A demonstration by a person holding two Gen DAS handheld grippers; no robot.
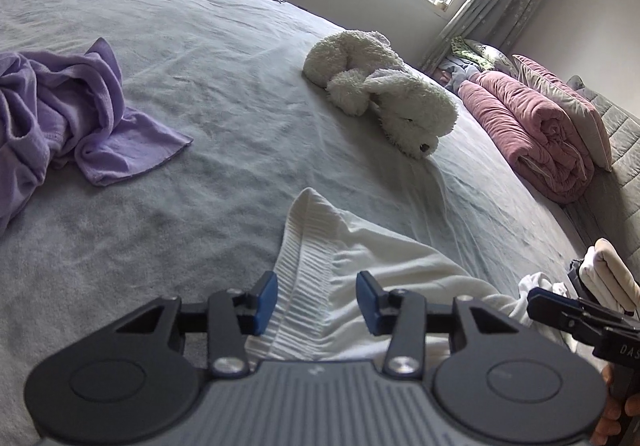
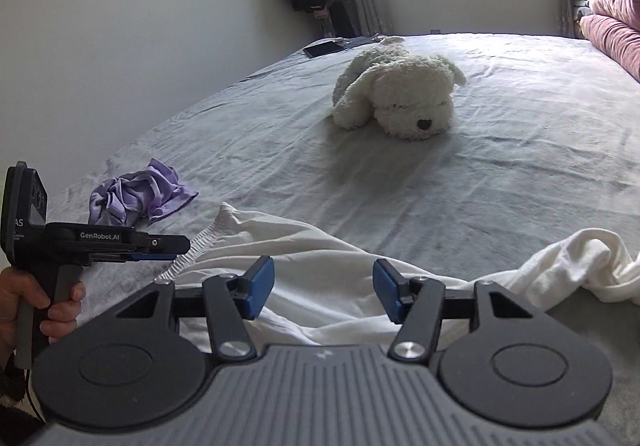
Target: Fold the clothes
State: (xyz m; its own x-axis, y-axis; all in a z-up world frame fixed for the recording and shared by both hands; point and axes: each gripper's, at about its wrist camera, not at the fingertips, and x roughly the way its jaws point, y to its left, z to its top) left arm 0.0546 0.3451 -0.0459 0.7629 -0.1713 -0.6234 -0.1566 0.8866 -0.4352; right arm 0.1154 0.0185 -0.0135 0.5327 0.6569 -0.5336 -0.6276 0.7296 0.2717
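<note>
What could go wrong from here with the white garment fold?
1. The left tongs straddle the ribbed waistband with the pads not yet pressing; closing now may catch only one layer, or slip off.
2. The right tongs hang open over loose cloth of the white garment, whose far end is bunched; that bunching could get folded in.
3. The purple garment lies close by and could get swept up.

White garment (image 2: 320, 246) rumpled on bed (image 2: 500, 166)
</note>
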